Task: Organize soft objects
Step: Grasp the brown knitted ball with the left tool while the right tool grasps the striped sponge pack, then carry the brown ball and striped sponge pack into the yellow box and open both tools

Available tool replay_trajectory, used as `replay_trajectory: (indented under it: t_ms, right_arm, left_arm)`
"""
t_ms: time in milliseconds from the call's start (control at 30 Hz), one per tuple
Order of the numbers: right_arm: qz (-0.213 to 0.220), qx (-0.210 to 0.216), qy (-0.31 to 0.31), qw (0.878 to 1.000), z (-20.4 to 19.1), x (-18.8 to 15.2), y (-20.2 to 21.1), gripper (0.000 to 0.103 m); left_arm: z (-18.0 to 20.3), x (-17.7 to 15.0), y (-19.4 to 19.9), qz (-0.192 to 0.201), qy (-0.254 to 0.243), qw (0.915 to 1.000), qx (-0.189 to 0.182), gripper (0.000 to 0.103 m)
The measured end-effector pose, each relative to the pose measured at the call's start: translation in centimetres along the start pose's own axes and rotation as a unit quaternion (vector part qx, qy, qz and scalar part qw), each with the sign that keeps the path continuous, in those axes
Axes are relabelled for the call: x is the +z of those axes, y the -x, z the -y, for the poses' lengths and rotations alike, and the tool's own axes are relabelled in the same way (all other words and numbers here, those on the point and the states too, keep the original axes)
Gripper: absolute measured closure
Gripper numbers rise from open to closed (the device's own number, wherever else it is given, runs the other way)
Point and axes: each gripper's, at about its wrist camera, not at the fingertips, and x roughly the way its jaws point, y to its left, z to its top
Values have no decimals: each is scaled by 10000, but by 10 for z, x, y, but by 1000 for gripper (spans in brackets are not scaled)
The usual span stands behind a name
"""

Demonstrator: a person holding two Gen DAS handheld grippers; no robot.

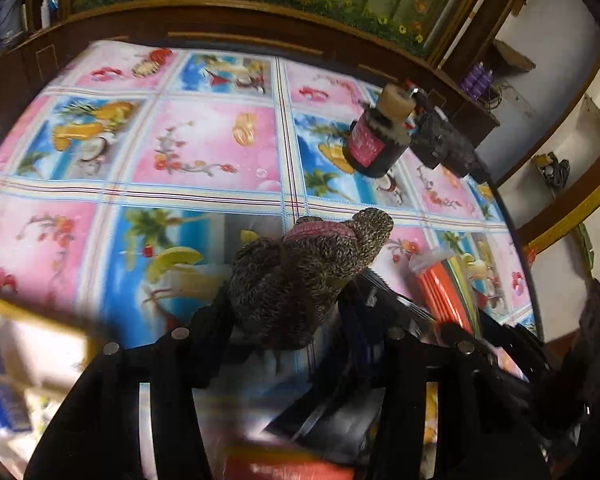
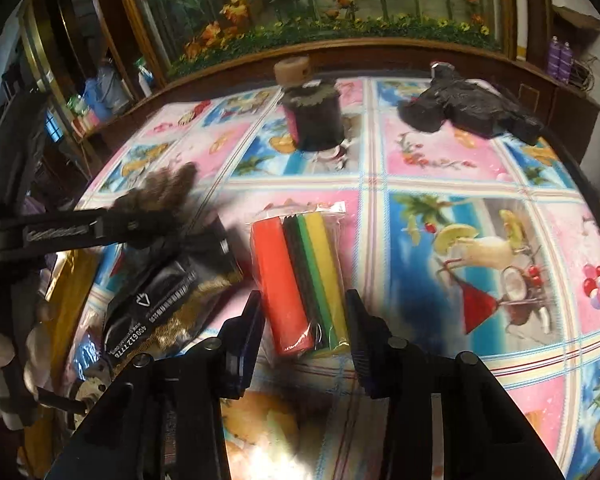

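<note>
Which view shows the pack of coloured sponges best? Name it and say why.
The right wrist view: the pack of coloured sponges lies whole between the right gripper fingers. The left wrist view shows only its orange edge, partly hidden behind the knitted sock.

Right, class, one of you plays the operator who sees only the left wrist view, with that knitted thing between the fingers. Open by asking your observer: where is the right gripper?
Observer: The right gripper has one finger on each side of the sponge pack; I cannot tell whether it pinches.
Operator: What is in the pack?
Observer: Red, black, green and yellow strips, side by side.
Operator: What lies beside it?
Observer: A black foil packet with a white arrow, on the pack's left in the right wrist view.
</note>
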Motion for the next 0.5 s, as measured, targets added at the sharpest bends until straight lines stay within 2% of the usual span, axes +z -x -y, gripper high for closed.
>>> replay_trajectory:
  t_ms: [133,233,367,500]
  right_arm:
    - [309,29,-132,9994,7,0,17,65]
    - [427,68,-203,9989,11,-2,25,65]
    - [668,107,-260,9974,12,-6,43,65]
    - [980,113,-310,9946,9,-18,67,65]
  left_arm:
    - [-12,-22,62,338,233,9988,-275,54]
    - [-28,-54,117,614,396,9964,-426,53]
    - [-55,-110,185,978,535,9935,-232,53]
    - [-88,-164,229,1278,850,9881,74,53]
